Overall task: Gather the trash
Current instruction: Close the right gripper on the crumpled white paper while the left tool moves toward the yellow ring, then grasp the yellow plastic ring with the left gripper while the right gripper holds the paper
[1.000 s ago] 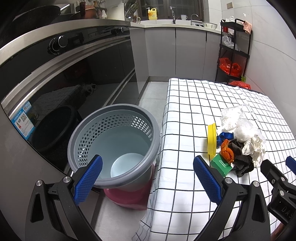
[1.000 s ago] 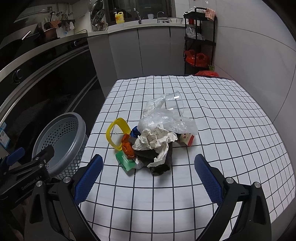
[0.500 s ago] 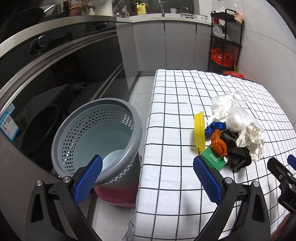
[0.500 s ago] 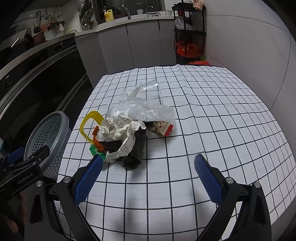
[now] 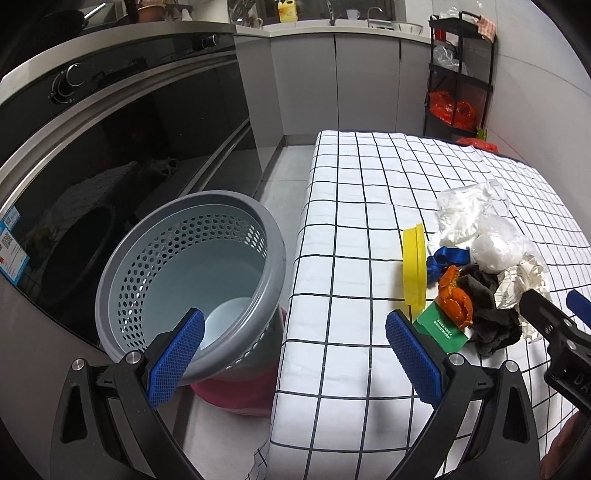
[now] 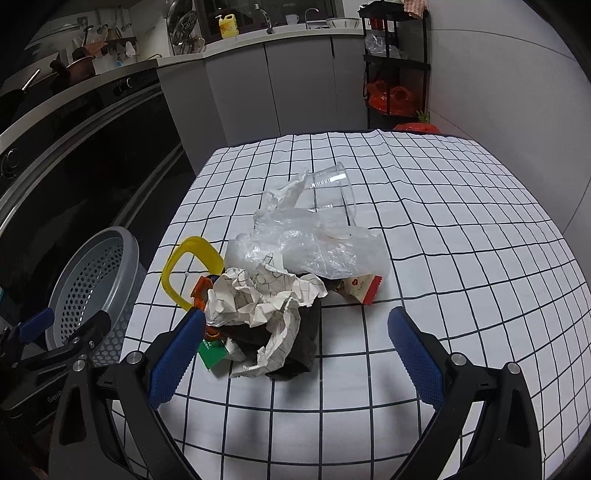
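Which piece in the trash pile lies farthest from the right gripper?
The clear plastic cup, tipped on its side behind the pile; the other pieces lie closer to the right gripper.

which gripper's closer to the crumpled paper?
Right. The right gripper is open right before the crumpled paper; the left gripper sits off to its left, by the bin.

A yellow detergent bottle [image 6: 226,26] stands on the pale kitchen counter [image 6: 280,35] near the tap [image 6: 263,16]. A black shelf rack [image 6: 397,62] holding red plastic bags [image 6: 389,96] stands against the wall, opposite a dark built-in oven [image 5: 122,122].
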Demonstrator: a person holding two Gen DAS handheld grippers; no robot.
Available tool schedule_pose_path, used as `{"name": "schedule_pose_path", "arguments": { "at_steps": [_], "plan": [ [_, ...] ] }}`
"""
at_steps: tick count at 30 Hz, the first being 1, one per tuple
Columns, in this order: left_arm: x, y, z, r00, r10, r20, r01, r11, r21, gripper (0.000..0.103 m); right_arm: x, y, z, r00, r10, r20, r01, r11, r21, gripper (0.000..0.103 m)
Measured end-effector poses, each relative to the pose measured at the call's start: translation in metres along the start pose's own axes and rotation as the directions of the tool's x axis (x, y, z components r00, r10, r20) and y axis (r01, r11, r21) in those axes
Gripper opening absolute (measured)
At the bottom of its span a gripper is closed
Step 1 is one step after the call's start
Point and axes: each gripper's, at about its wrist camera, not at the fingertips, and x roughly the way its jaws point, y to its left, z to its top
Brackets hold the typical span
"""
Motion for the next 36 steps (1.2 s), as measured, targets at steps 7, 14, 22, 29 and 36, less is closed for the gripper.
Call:
{"name": "schedule_pose_path", "arguments": {
  "at_steps": [7,14,22,29,36],
  "plan": [
    [0.008,0.000,-0.001,1.000,-0.006,-0.019,0.006,1.000,0.003,0.097,0.012,0.006,0.002,1.000,0.002,-0.014,-0.002,1.000,-0.009,0.094],
    [0.010,-0.002,-0.002,0.999,-0.016,-0.029,0.016,1.000,0.007,0.097,0.012,0.011,0.000,1.000,0.006,-0.022,-0.007,0.999,-0.039,0.062],
    [0.002,-0.007,-0.005,0.999,-0.036,-0.017,0.036,0.999,0.016,0.097,-0.003,0.005,-0.005,0.998,0.065,-0.020,-0.065,0.998,-0.027,0.025],
    [-0.006,-0.013,-0.006,0.998,-0.059,-0.011,0.059,0.998,0.023,0.097,-0.025,-0.015,-0.013,0.997,0.076,0.010,-0.077,0.997,0.017,0.021],
    [-0.006,-0.017,0.000,0.997,-0.075,0.004,0.075,0.997,0.023,0.097,-0.046,-0.032,-0.012,0.996,0.063,0.060,-0.066,0.997,0.050,0.021]
  ]
}}
